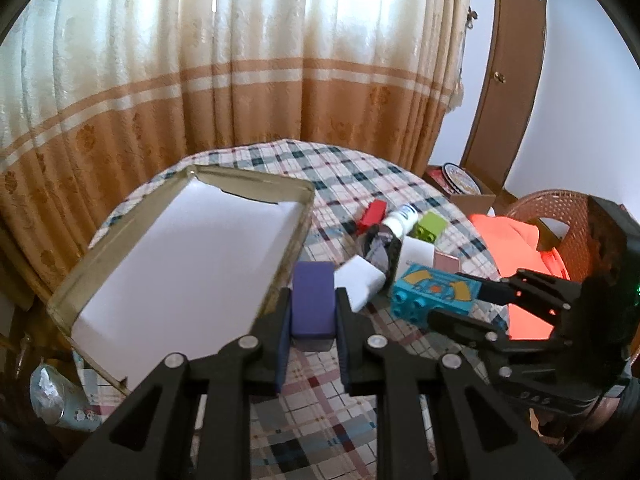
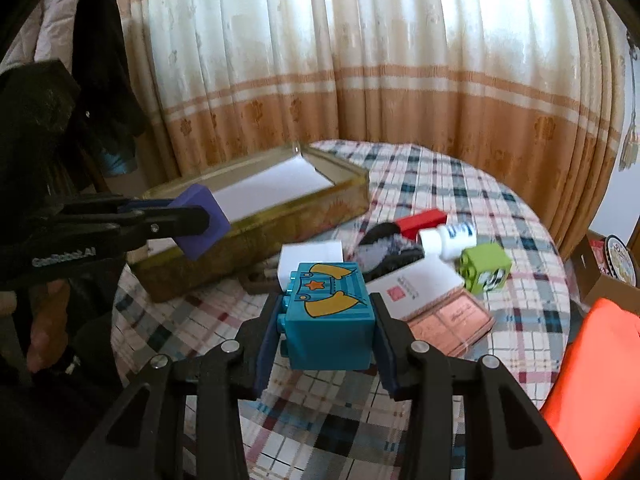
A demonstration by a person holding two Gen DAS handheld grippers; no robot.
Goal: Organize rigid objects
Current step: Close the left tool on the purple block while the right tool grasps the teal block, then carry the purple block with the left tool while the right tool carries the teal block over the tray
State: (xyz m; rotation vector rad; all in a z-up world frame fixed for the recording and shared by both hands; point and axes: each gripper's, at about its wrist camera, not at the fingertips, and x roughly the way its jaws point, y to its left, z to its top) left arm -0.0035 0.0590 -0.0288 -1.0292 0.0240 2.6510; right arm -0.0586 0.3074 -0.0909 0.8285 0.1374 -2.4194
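My left gripper is shut on a purple block and holds it above the tablecloth, just right of the gold tin lined with white paper. It also shows in the right wrist view, with the purple block near the gold tin. My right gripper is shut on a teal toy brick with yellow marks, lifted off the table. The teal brick and right gripper also show in the left wrist view.
On the round plaid table lie a red block, a white bottle, a green cube, a white box, a pink case and a dark bundle. An orange cloth lies on a chair at the right.
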